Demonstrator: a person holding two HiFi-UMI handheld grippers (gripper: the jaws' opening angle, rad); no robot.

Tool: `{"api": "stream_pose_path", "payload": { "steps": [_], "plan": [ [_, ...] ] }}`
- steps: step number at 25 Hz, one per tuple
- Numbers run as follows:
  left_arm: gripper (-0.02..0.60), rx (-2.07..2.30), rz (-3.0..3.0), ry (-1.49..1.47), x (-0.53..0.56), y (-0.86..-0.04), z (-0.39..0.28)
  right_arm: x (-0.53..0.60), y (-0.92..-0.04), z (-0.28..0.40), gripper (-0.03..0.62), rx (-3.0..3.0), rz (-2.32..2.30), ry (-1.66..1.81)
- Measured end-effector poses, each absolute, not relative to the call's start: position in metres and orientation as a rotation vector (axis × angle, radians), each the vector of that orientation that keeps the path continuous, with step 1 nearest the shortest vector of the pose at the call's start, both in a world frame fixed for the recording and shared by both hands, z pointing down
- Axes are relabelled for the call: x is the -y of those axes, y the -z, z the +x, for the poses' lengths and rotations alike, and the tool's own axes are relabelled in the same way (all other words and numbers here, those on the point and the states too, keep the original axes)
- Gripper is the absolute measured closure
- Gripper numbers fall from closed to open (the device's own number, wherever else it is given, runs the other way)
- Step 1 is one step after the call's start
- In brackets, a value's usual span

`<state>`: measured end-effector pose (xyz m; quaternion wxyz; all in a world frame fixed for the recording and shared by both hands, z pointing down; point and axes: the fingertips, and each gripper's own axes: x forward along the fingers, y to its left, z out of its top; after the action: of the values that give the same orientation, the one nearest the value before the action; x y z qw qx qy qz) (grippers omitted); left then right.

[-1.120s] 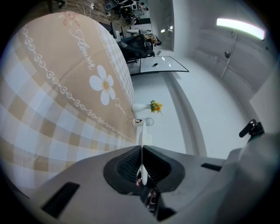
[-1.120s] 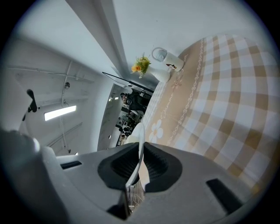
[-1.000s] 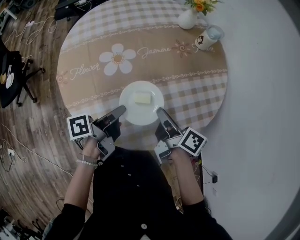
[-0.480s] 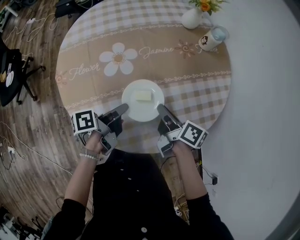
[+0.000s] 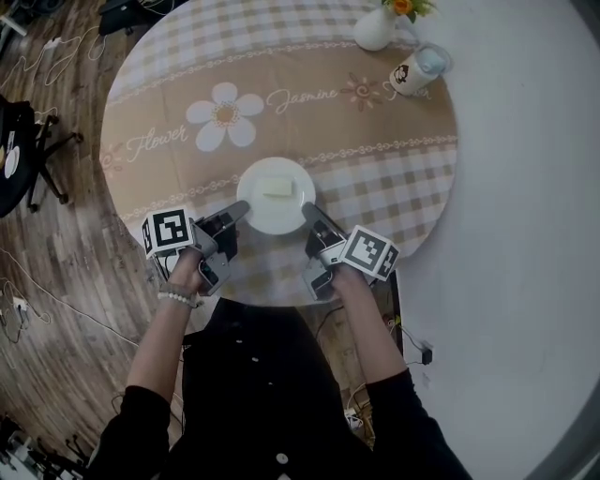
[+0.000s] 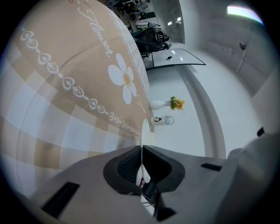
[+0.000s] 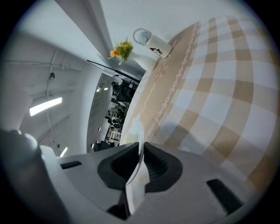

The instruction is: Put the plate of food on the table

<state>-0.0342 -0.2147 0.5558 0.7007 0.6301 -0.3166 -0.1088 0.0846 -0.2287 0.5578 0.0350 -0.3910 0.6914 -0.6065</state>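
The white plate [image 5: 275,194] sits level just below the middle of the head view, over the checked band of the tablecloth [image 5: 187,141] and near the lower edge of the round table [image 5: 412,216]. A pale block of food [image 5: 276,187] lies at its centre. The rim is pinched on two sides: the left gripper [image 5: 236,208] is clamped on the lower-left rim and the right gripper [image 5: 309,210] on the lower-right rim. In each gripper view the thin white edge is seen squeezed between dark ribbed pads [image 6: 124,164] that are brought almost together. Whether the base already touches the cloth cannot be told, though it is judged to be very close. For the set-down to go well, both sides should be lowered at the same rate, so that the plate is kept flat and the food is not slid toward either rim. The pinch should be kept until the base is fully borne by the cloth. Only then should the jaws be opened and drawn back low toward the bottom of the frame, without the rim being lifted or the cloth being dragged. A spot well in from the table edge is to be preferred. The vase [image 5: 375,28] and mug [image 5: 412,71] at the upper right stand well apart, so no obstruction is expected there.
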Motion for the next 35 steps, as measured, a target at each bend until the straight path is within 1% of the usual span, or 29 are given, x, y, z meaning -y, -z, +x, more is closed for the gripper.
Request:
{"api": "stream_pose_path", "payload": {
  "steps": [23,35],
  "plan": [
    [0.572,0.787,1.375,0.15,0.249,-0.601,-0.036,0.263,-0.605,0.084,0.576,-2.24,-1.342,1.888],
    [0.572,0.896,1.391,0.033,0.249,-0.618,-0.044,0.26,-0.618,0.076,0.576,-2.312,-1.324,2.011]
  ]
}}
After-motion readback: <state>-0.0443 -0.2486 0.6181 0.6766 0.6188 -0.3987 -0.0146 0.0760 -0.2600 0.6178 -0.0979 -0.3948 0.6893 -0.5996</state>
